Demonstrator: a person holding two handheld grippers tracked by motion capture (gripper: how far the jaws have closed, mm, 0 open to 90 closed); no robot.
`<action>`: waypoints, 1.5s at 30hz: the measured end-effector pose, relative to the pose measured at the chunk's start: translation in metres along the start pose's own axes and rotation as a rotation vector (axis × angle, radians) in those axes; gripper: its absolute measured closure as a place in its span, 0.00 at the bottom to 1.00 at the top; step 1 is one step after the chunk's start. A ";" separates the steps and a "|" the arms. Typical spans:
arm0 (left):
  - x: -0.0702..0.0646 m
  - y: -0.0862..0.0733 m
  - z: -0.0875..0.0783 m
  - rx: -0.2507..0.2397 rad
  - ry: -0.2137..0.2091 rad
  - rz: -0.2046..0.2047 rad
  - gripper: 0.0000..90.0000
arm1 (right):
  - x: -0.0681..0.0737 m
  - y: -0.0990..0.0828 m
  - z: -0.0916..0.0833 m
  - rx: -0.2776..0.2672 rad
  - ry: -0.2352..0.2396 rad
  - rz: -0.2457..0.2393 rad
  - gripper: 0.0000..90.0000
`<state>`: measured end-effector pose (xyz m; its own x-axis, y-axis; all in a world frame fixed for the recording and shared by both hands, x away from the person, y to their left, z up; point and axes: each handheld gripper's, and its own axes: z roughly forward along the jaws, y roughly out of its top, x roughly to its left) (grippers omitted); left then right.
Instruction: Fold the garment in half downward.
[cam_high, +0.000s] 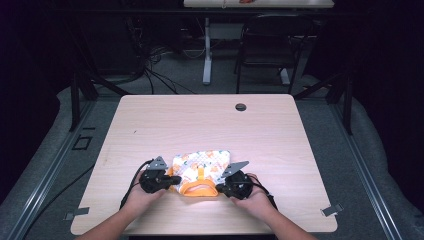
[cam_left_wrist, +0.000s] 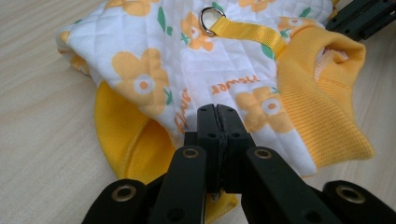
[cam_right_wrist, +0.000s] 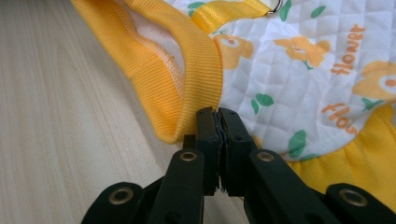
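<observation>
Garment edges hidden under tongs

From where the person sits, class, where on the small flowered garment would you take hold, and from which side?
Take the flowered garment at the quilted fabric just beside the ribbed orange collar, one tool from each side, coming in low along the table. The left tool and right tool are already closed there. The cloth lies flat and limp, so its thin side edges pinch easily, and two grips keep it spread.

Quilted floral pet garment, yellow ribbed trim, flat on table
</observation>
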<state>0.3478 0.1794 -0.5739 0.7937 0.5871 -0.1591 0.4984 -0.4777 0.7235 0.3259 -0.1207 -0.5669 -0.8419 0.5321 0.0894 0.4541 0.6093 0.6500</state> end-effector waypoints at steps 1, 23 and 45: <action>0.000 0.000 0.000 0.000 0.000 0.000 0.99 | 0.000 0.000 0.000 0.000 0.000 0.000 0.97; 0.018 0.013 0.015 -0.034 0.037 -0.037 1.00 | -0.024 0.006 0.007 -0.029 -0.019 0.073 0.98; 0.032 0.025 0.025 -0.046 0.081 -0.061 1.00 | -0.042 0.015 0.013 -0.043 -0.060 0.107 0.97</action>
<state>0.3945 0.1699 -0.5774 0.7306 0.6661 -0.1501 0.5268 -0.4102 0.7445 0.3718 -0.1261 -0.5711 -0.7699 0.6278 0.1150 0.5262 0.5225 0.6709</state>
